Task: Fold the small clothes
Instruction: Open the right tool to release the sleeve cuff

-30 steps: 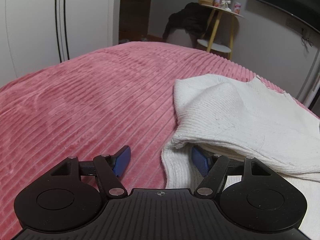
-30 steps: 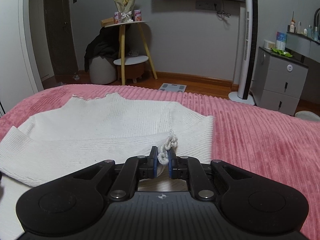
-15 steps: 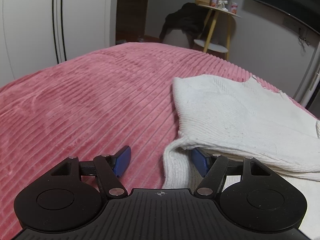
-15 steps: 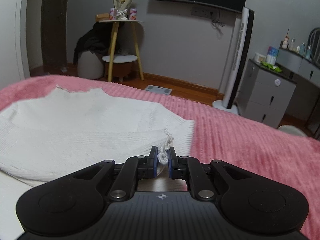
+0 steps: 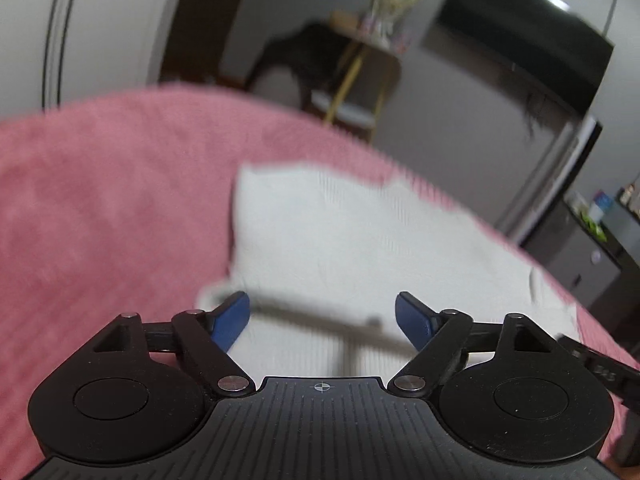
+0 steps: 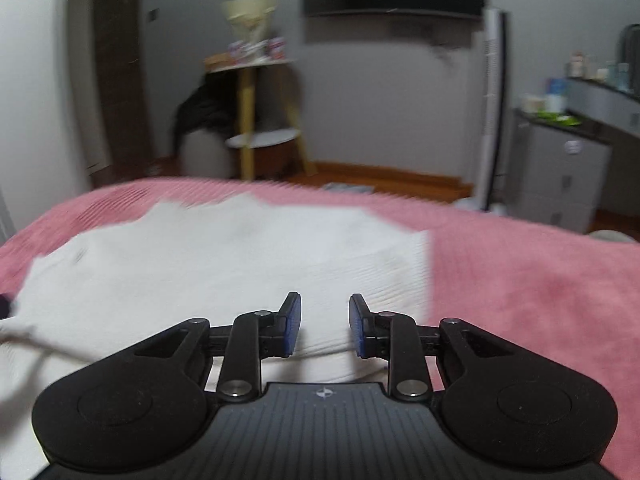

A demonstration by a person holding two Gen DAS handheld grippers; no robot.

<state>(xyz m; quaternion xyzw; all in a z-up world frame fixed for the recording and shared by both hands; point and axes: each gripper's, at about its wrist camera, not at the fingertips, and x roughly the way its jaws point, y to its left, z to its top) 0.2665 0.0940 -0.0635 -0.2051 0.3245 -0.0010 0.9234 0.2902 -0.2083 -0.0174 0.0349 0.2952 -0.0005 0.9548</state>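
white knit top [image 6: 224, 264] lies folded on the pink bed [image 6: 540, 292]. over its near edge, the left hand-held gripper [image 5: 322, 320] is opening wide and the right hand-held gripper [image 6: 325, 325] is opening narrowly; neither seems to pinch cloth, though blur smears the view.

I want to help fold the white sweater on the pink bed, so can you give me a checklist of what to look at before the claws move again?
1. Left claw empty: ok, its jaws are opening with nothing pinched between them.
2. Right claw empty: ok, its jaws are opening and no cloth is between them.
3. White sweater lying on the pink bedspread: ok.
4. Sweater already folded over once: ok, a doubled layer shows near the claws.
5. Fold edges neat and lined up: cannot tell, both views are blurred.
6. Nothing else lying on the sweater: ok.
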